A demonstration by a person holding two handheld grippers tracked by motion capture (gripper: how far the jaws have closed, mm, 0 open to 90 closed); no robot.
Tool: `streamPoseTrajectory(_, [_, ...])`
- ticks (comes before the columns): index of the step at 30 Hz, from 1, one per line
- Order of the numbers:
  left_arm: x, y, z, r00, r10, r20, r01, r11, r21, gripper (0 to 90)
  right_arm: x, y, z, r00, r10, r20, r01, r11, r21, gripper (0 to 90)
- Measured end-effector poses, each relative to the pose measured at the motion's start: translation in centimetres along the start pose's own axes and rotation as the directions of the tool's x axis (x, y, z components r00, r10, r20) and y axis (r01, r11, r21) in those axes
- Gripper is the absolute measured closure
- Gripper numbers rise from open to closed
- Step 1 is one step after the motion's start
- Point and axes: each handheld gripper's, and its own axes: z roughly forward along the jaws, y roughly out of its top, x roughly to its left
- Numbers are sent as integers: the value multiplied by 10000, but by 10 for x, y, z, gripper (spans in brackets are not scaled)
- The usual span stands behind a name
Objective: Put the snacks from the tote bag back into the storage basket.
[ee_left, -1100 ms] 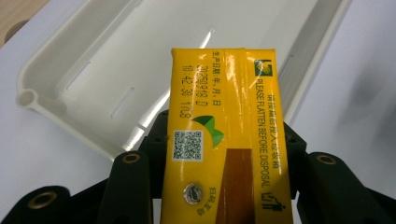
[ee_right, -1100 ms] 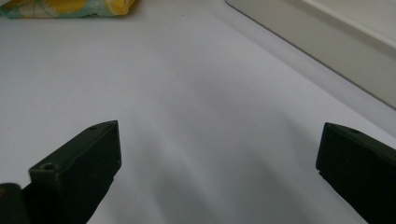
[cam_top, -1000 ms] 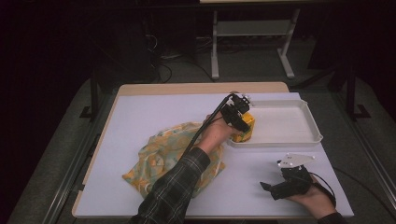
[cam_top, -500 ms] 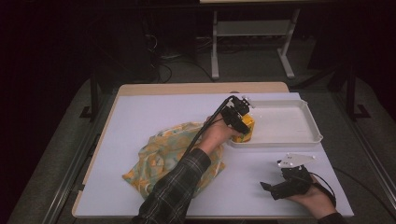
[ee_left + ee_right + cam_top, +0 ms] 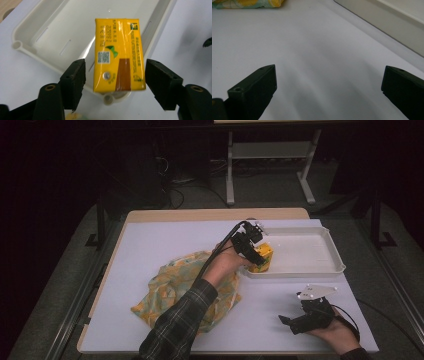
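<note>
My left gripper hangs over the near left corner of the white tray, where the yellow juice carton sits. Its jaws have just been opening; both pads stand clear of the carton between them, so I judge this the release. Next I should lift straight away. My right gripper rests wide and empty near the bench's front edge

The table carries a white tray, a patterned cloth, and the right gripper.
</note>
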Motion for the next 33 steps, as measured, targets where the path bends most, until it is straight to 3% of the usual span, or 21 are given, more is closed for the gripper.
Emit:
streamPoseTrajectory(15, [-3, -29, -36, 9990, 213, 391, -210, 9998, -71, 165, 0, -1, 1, 10000, 77, 28, -77, 9999, 142, 0])
streamPoseTrajectory(25, [-2, -53, -63, 9989, 272, 370, -258, 9989, -397, 161, -1, -2, 1, 10000, -12, 69, 11, 9998, 196, 0])
streamPoseTrajectory(30, [0, -73, -84, 9995, 207, 232, -190, 9974, -693, 169, -2, -2, 0, 9999, -26, 123, 23, 9998, 212, 0])
streamPoseTrajectory(33, [1, -85, -93, 9997, 115, 204, -98, 9966, -823, 173, -2, 0, -2, 9999, -84, 104, 82, 9998, 201, 76])
